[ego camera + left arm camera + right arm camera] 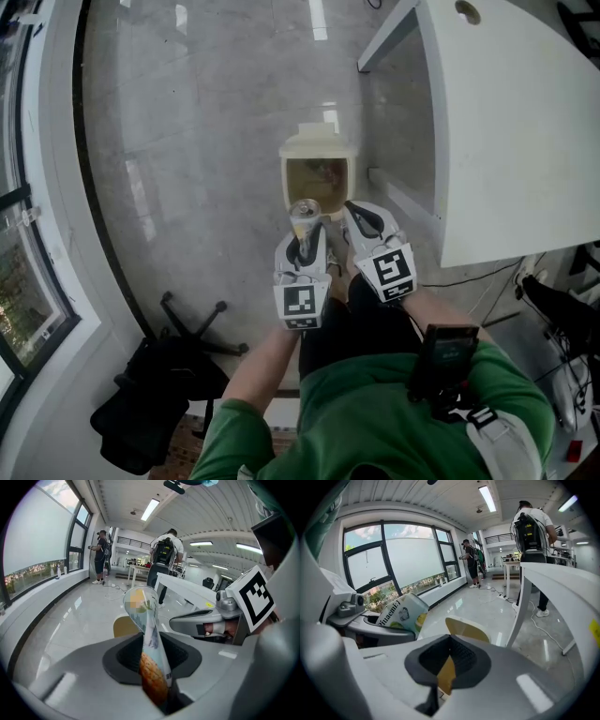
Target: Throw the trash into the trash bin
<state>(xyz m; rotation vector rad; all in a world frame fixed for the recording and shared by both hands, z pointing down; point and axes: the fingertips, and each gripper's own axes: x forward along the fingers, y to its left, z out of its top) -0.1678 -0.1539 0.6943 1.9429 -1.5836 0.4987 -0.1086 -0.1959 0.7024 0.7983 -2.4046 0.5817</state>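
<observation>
The left gripper (306, 234) is clenched on a squashed can (304, 212), held over the glossy grey floor (187, 141) just short of the open cream bin (319, 148). Just beside it, the right gripper (362, 219) has its jaws a slit apart with nothing in them. A white table (516, 122) stands to the right of the bin, a window (14, 281) runs along the left wall with a black chair (150, 394) near it, and two people (161, 559) stand far down the strip-lit room.
</observation>
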